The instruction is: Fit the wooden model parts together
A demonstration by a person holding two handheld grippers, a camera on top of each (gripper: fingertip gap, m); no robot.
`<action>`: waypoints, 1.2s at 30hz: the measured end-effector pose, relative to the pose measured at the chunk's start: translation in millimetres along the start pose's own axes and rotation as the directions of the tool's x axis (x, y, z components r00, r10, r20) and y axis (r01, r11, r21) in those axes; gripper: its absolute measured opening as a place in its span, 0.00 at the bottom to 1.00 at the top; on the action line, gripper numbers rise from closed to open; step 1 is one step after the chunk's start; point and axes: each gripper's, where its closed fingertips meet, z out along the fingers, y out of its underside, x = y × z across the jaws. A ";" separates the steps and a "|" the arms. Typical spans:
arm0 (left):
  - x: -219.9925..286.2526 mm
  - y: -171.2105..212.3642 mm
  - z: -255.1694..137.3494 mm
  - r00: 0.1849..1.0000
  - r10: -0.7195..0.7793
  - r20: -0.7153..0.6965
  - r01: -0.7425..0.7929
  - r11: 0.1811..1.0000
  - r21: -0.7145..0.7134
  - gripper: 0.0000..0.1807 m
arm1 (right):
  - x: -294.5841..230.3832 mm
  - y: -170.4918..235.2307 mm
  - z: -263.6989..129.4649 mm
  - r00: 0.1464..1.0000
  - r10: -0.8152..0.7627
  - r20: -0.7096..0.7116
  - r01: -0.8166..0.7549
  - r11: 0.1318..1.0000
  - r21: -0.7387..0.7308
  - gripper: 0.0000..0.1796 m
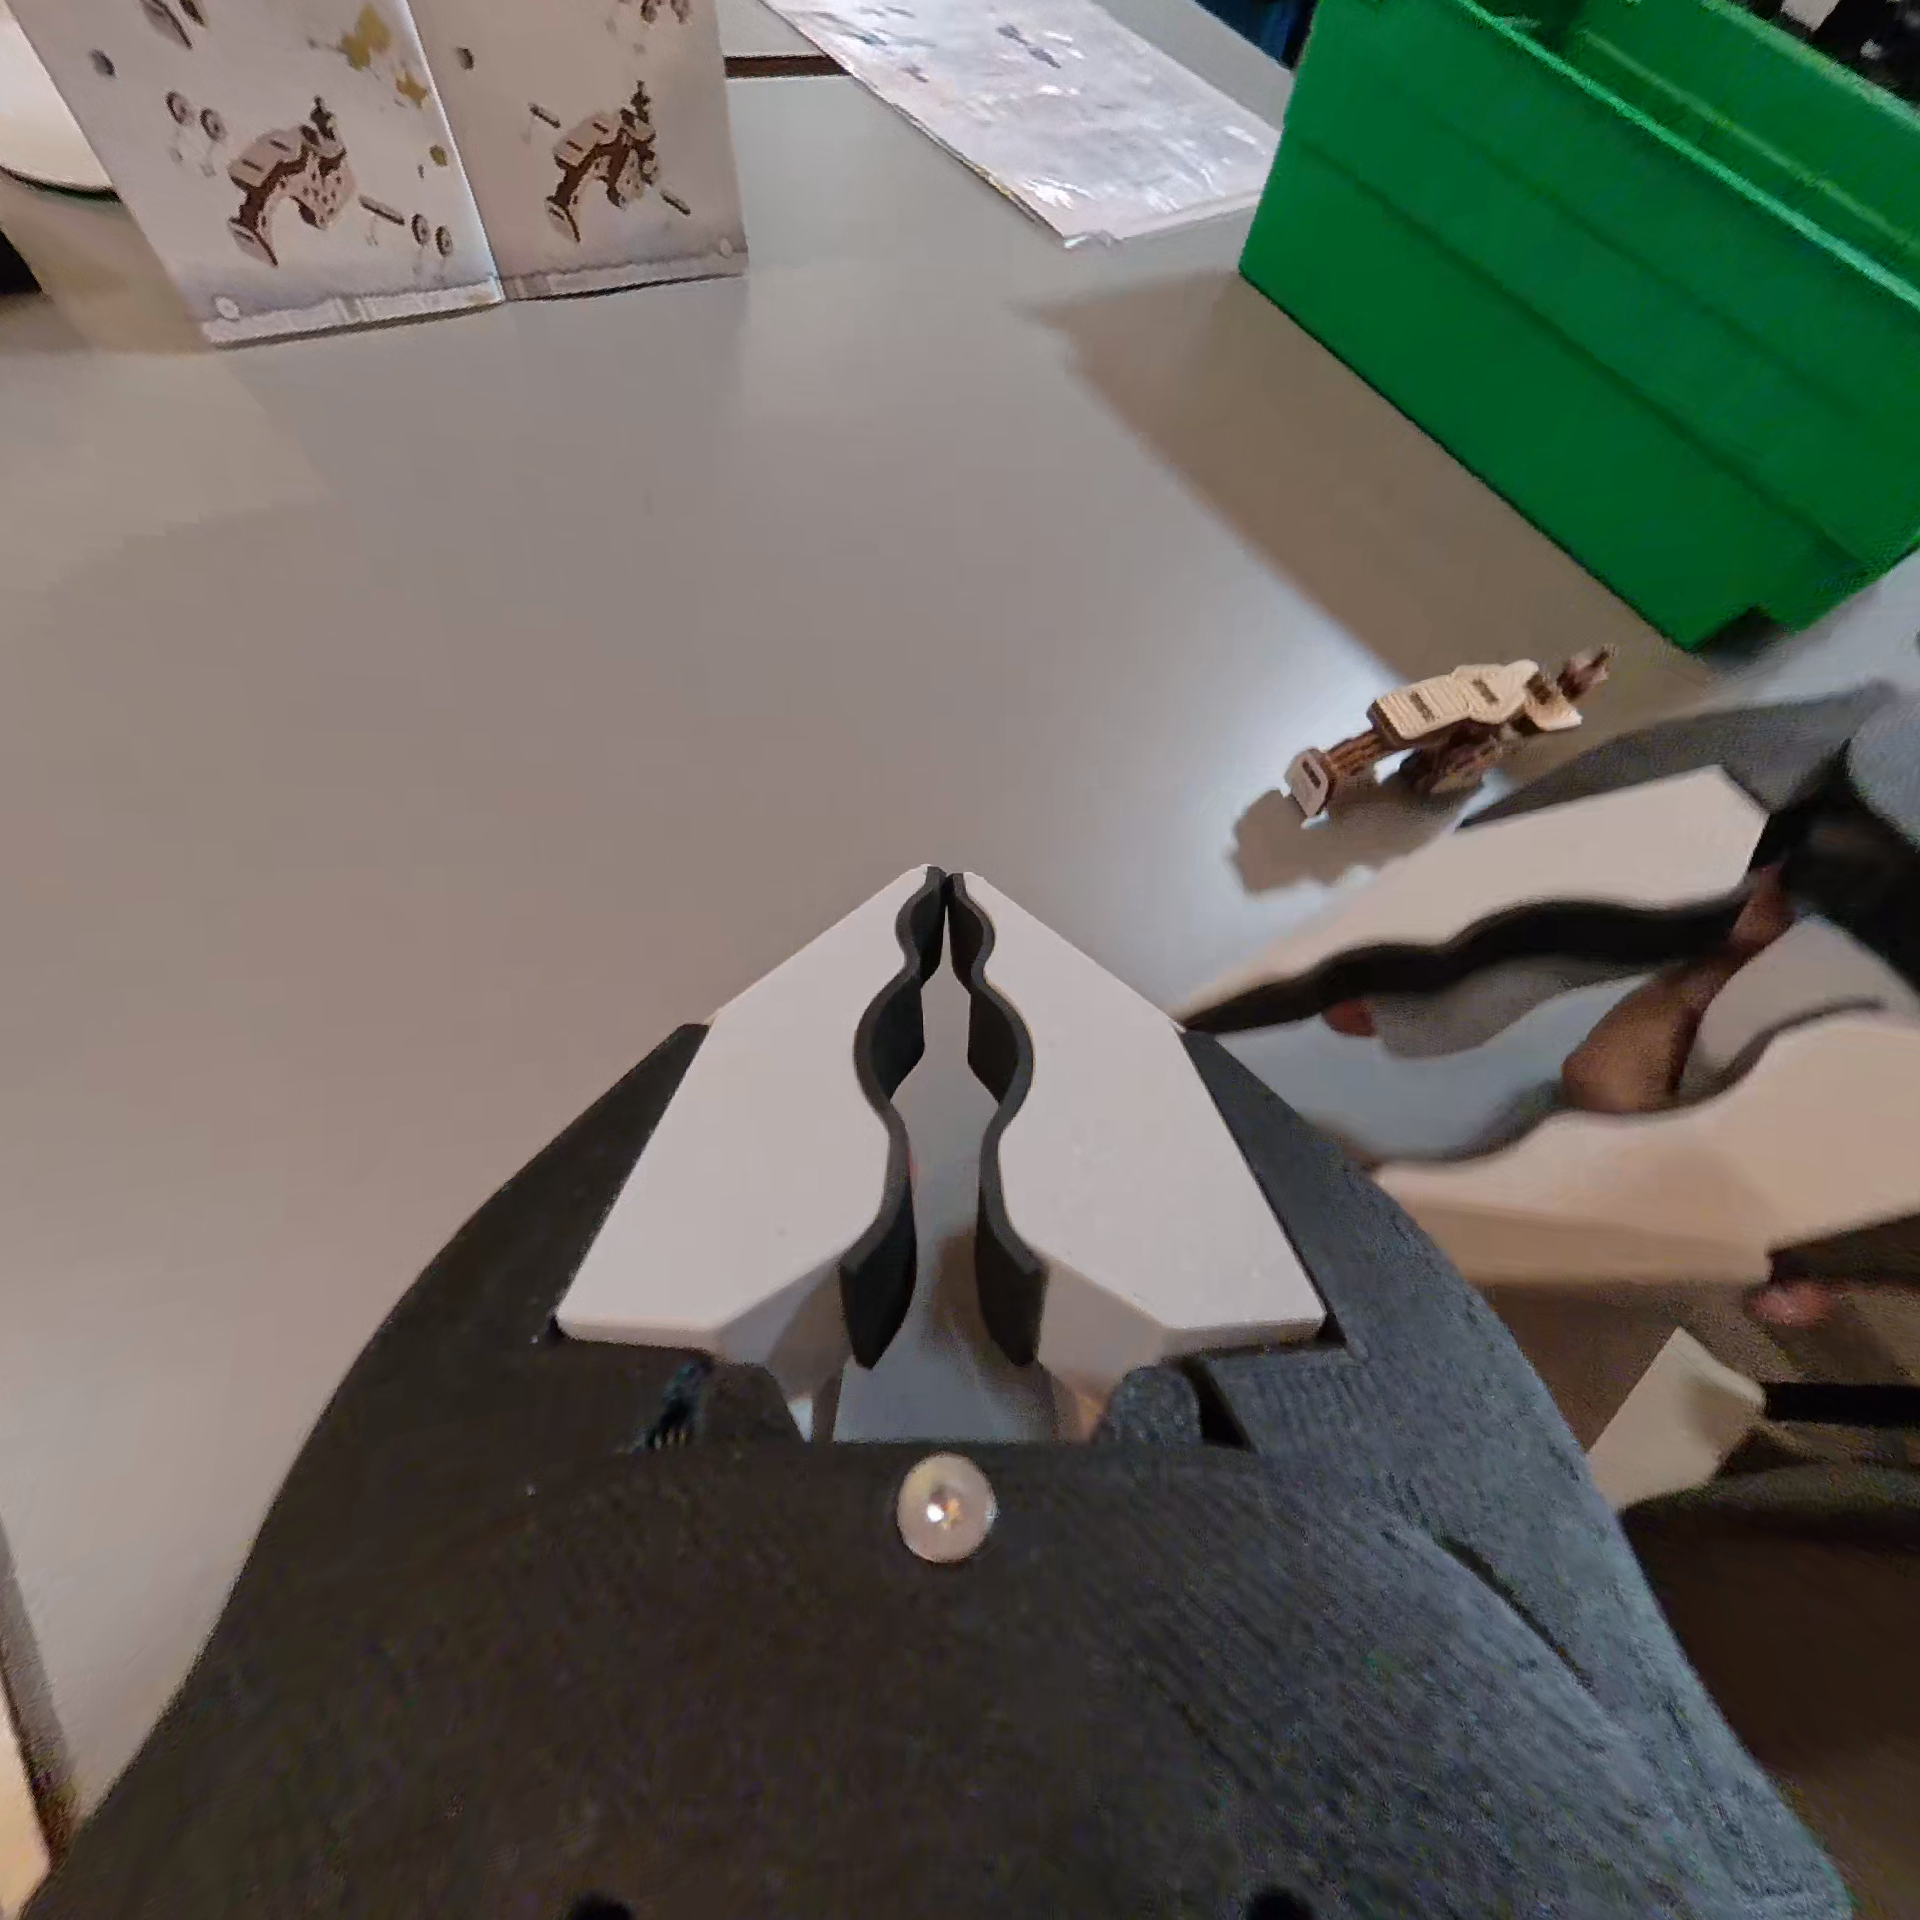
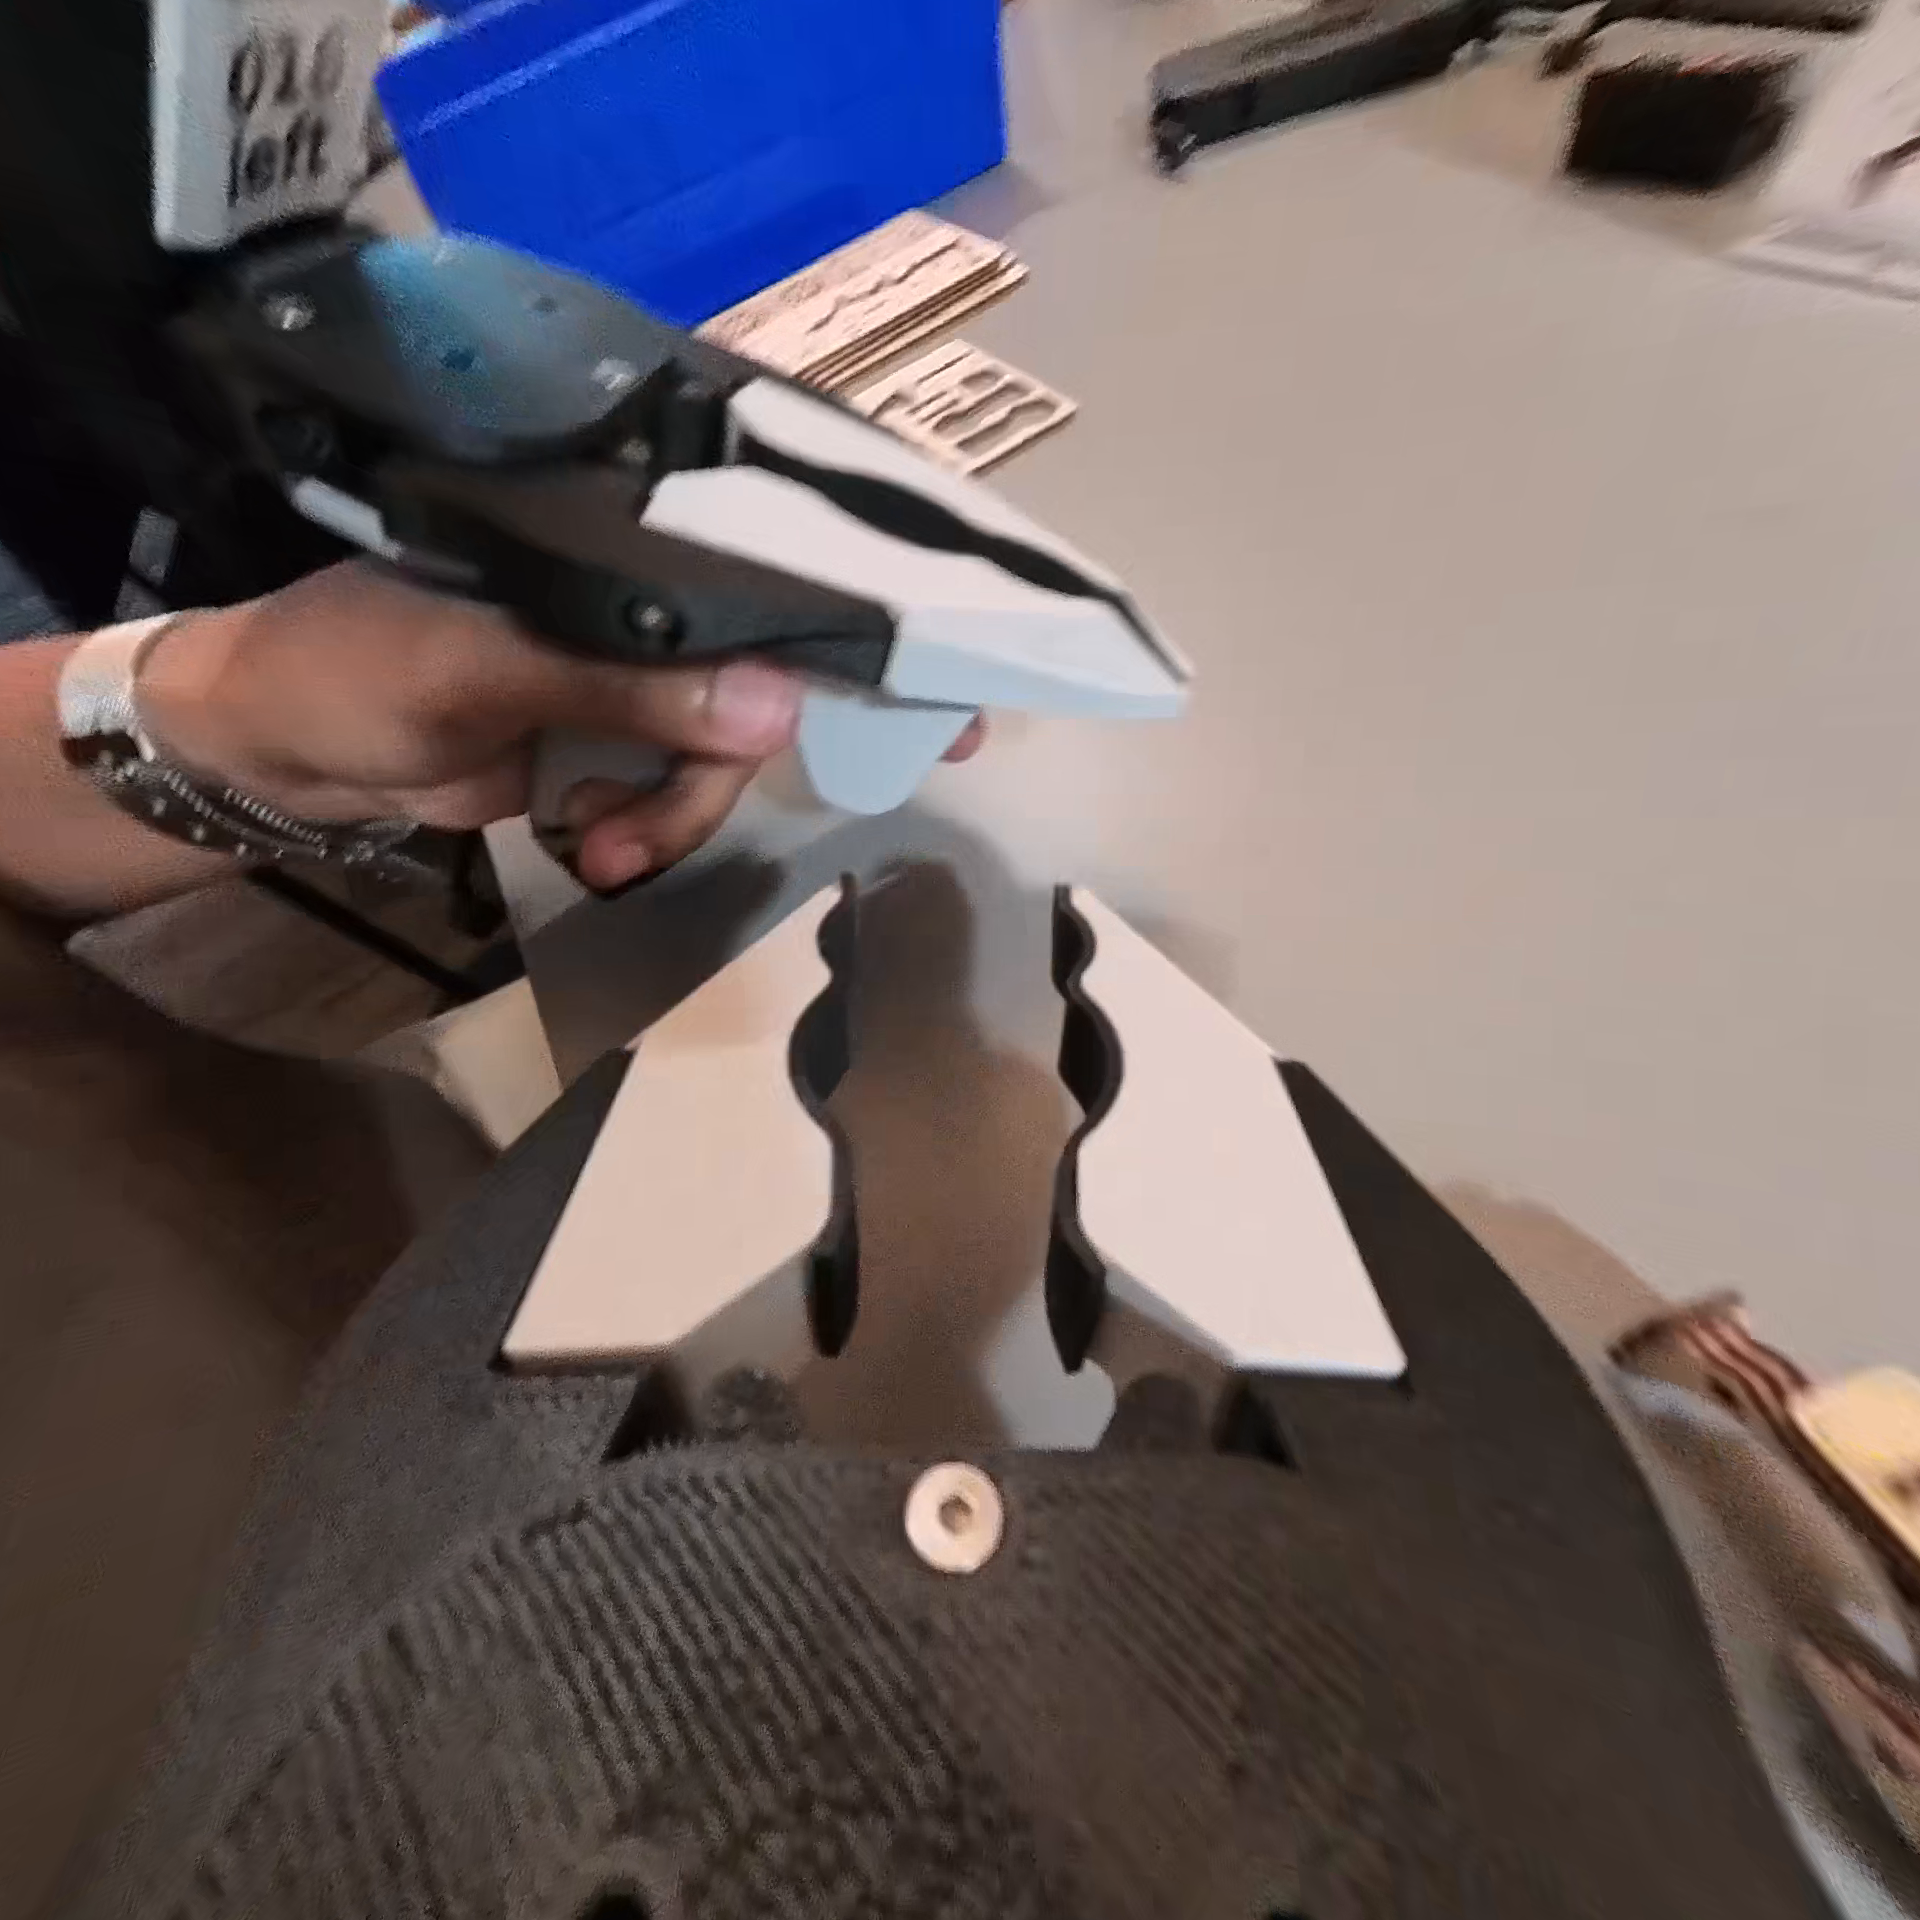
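Observation:
A small, partly built wooden model (image 1: 1455, 732) lies on the grey table (image 1: 623, 623), right of centre and in front of a green bin. My left gripper (image 1: 940, 878) is shut and empty, held above bare table left of the model. My right gripper (image 2: 954, 899) is open and empty, with only table between its fingers. It enters the left wrist view from the right (image 1: 1278, 1086), blurred, just in front of the model. A blurred wooden piece (image 2: 1787, 1423) shows at the right wrist view's lower right edge. The left gripper also shows there (image 2: 1169, 670), held by a hand (image 2: 416, 707).
A green bin (image 1: 1610, 312) stands at the right. Two white packets (image 1: 312, 156) picturing the model and a clear plastic bag (image 1: 1039, 114) sit at the back. A blue bin (image 2: 707, 135), flat wooden part sheets (image 2: 883, 301) and black items (image 2: 1673, 114) lie across the table. The gap from one gripper's tips to the other's is roughly 6 cm.

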 end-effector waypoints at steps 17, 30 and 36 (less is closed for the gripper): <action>40.4 -22.8 45.2 0.972 0.095 -0.217 -0.093 0.995 0.021 0.00 | 128.6 -34.9 -144.7 0.883 -0.077 -0.463 0.155 0.979 0.131 0.13; 52.4 -15.5 39.1 0.958 0.068 -0.278 -0.065 0.998 0.019 0.02 | 129.4 49.5 -147.5 0.941 -0.111 -0.320 0.070 0.988 -0.137 0.17; 49.5 -10.7 35.7 0.952 0.009 -0.305 -0.013 1.000 -0.012 0.04 | 127.0 56.7 -145.9 0.967 -0.086 -0.238 0.047 0.985 -0.164 0.19</action>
